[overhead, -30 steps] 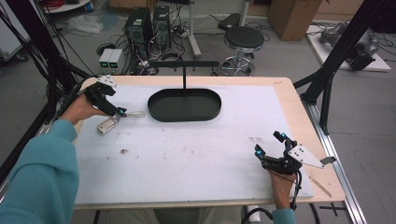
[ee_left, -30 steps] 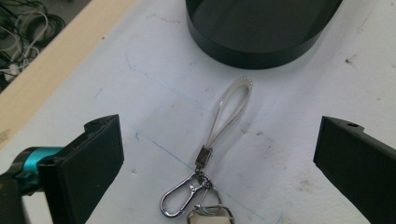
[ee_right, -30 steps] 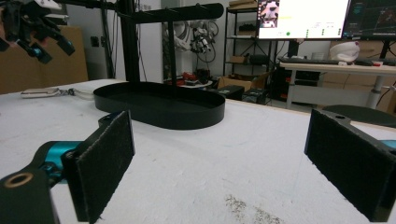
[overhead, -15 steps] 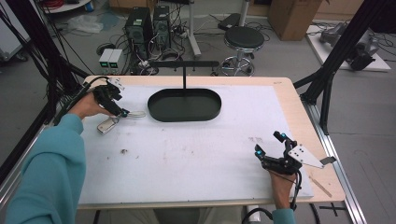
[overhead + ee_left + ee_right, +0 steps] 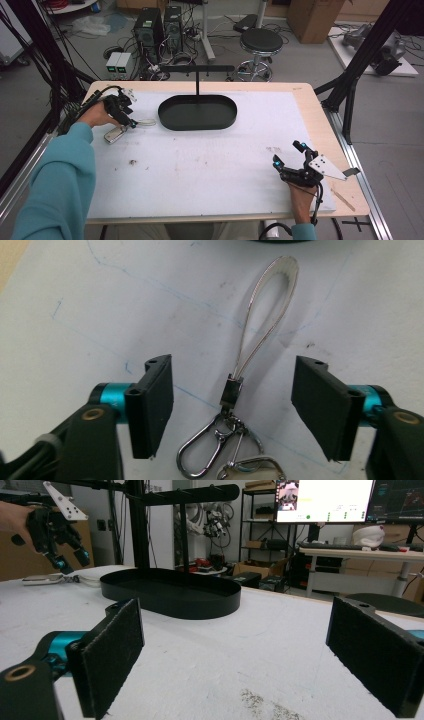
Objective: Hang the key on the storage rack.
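Keychain (image 5: 235, 390) lies flat on bench (image 5: 225, 170), at nine o'clock of black tray (image 5: 197, 112). Left gripper (image 5: 232, 405) fingers, just closing, straddle strap without contact; right gripper (image 5: 240, 660) open, idle. Pickup not yet made.

Overhead view, down-forward; claw-mounted views close, low; shared black tray (image 5: 197, 112) (image 5: 170, 594) across high and right.
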{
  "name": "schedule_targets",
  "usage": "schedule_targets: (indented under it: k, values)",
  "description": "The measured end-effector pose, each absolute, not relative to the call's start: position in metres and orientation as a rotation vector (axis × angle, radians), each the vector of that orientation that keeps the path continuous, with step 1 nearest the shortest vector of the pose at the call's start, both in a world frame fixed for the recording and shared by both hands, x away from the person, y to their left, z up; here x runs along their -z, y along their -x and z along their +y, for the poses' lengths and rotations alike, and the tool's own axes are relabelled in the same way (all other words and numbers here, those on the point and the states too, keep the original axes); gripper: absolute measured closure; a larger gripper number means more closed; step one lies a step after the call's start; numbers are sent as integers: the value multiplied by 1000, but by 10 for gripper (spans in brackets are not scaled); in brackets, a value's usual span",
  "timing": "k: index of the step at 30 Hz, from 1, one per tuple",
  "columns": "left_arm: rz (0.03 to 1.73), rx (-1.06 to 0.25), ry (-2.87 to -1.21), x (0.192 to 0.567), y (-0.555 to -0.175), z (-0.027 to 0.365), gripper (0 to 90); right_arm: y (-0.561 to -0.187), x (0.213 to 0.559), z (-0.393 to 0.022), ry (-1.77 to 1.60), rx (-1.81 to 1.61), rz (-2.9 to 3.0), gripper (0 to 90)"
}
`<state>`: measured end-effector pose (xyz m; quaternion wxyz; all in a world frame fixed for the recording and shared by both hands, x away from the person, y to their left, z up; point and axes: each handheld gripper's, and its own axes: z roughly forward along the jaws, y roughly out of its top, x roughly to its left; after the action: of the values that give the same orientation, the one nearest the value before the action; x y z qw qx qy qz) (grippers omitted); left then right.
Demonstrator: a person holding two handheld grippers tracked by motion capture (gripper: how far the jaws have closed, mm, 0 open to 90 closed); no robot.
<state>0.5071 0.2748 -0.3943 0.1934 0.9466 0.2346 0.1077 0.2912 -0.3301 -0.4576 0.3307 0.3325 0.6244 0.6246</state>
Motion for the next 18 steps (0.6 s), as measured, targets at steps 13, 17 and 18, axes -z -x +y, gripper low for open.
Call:
schedule_targets:
  k: [13, 17, 18]
  values:
    - [652, -301, -2745, 400, -513, 274, 559, -291, 458, -330, -870, -1634, 1632, 78]
    - [631, -293, -2777, 403, -514, 272, 580, -291, 458, -330, -871, -1637, 1632, 78]
    - [633, -287, -2773, 403, -514, 271, 588, -291, 458, -330, -871, -1637, 1632, 78]
